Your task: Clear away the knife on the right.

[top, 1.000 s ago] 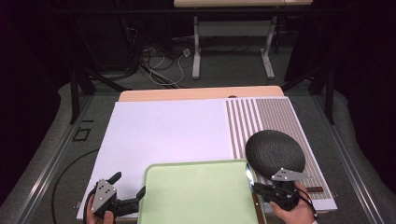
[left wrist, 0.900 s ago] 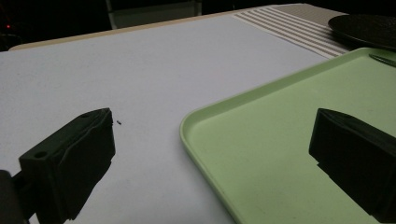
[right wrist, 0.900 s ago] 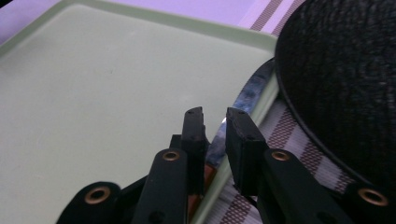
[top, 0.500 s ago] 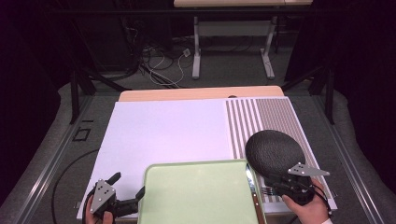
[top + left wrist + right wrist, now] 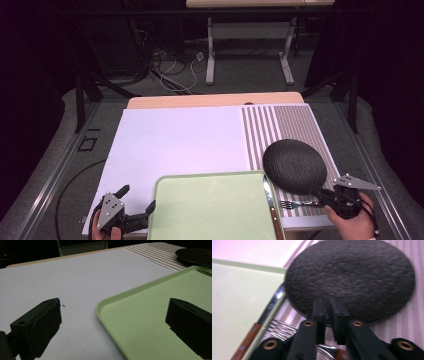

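A pale green tray lies at the near edge of the white table cover. A knife with a wooden handle rests along its right rim. Right of it a fork lies on the striped mat, just below a round dark plate. My right gripper sits at the plate's near right rim, above the fork's handle. Its jaws have just been closing and stand shut, with nothing seen between them. My left gripper is open at the tray's near left corner, one jaw on either side.
The striped mat covers the right part of the table, the white cover the rest. Beyond the far edge are table legs and cables on the floor. A metal rail runs along each side of the table.
My right gripper has moved right, from beside the tray's right edge to the plate's near right rim, leaving the fork in sight on the mat. The left gripper has stayed put.
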The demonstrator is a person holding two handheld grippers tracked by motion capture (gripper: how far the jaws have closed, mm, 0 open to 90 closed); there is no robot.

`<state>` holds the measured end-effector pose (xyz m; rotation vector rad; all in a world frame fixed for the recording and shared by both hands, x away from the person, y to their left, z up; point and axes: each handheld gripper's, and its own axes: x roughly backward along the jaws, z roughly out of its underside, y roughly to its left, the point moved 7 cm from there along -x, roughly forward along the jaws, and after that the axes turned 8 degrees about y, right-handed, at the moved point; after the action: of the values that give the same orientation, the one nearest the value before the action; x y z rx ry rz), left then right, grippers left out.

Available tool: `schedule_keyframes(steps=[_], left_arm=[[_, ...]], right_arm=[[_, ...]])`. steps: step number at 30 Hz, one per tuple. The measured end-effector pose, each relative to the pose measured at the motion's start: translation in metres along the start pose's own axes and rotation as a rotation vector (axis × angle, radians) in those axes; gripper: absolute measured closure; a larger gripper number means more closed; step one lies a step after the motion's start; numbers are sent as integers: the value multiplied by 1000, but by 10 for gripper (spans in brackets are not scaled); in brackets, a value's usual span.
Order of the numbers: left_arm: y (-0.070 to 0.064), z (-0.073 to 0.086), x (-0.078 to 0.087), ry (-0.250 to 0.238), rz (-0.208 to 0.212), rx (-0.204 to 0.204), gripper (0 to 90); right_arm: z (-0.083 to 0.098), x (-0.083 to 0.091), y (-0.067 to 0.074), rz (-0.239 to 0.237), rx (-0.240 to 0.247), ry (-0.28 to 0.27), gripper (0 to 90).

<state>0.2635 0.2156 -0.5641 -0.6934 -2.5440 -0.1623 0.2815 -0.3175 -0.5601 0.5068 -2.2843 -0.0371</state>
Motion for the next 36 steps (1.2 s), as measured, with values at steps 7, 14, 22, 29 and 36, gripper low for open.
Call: schedule_keyframes(steps=[7, 14, 22, 29, 36], left_arm=[[0, 0, 0, 2, -1, -6, 5], [0, 0, 0, 0, -2, 3, 5], [1, 0, -1, 2, -4, -3, 5], [1, 0, 0, 2, -3, 3, 5], [0, 0, 0, 3, -5, 1, 5]], right_arm=[[8, 12, -22, 53, -56, 30, 900], [18, 15, -44, 112, -77, 56, 900], [29, 9, -61, 132, -97, 102, 900], [39, 6, -68, 135, -123, 167, 900], [46, 10, -72, 143, -132, 178, 900]])
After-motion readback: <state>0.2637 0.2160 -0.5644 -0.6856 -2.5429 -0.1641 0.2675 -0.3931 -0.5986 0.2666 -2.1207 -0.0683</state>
